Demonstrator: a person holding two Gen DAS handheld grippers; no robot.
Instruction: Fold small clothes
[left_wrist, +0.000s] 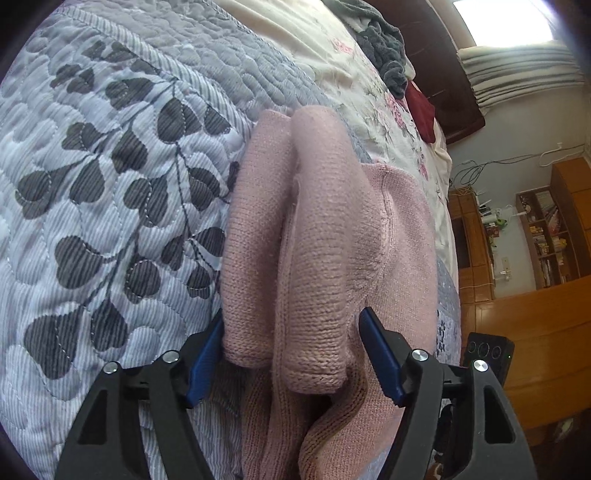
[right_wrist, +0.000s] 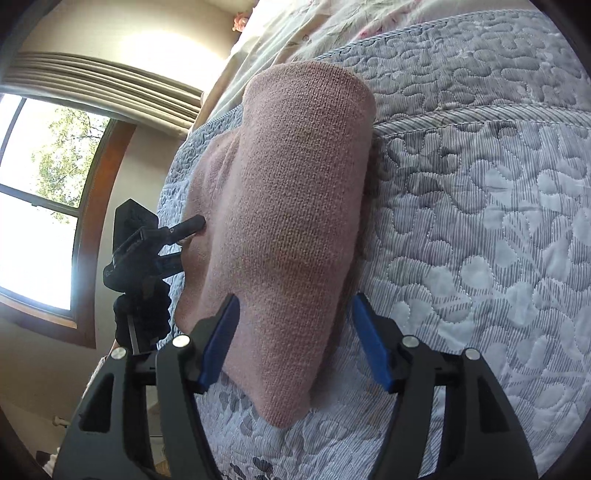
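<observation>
A pink knit garment (left_wrist: 325, 236) lies in thick folds on the grey leaf-patterned quilt (left_wrist: 103, 192). My left gripper (left_wrist: 291, 321) is open, and its blue pads (left_wrist: 380, 354) straddle the rolled layers at one end, the left pad touching the fabric. In the right wrist view the same garment (right_wrist: 295, 206) runs away from me as a long folded bundle. My right gripper (right_wrist: 295, 301) is open, one finger on each side of its near end. The left gripper (right_wrist: 184, 236) shows there at the garment's left edge, fingers apart around the fabric.
A cream floral sheet (left_wrist: 373, 85) lies beyond the quilt, with a grey cloth pile (left_wrist: 384, 48) and a dark red cloth (left_wrist: 421, 107) on it. Wooden cabinets and shelves (left_wrist: 546, 236) stand past the bed edge. A window (right_wrist: 40, 206) is to the left.
</observation>
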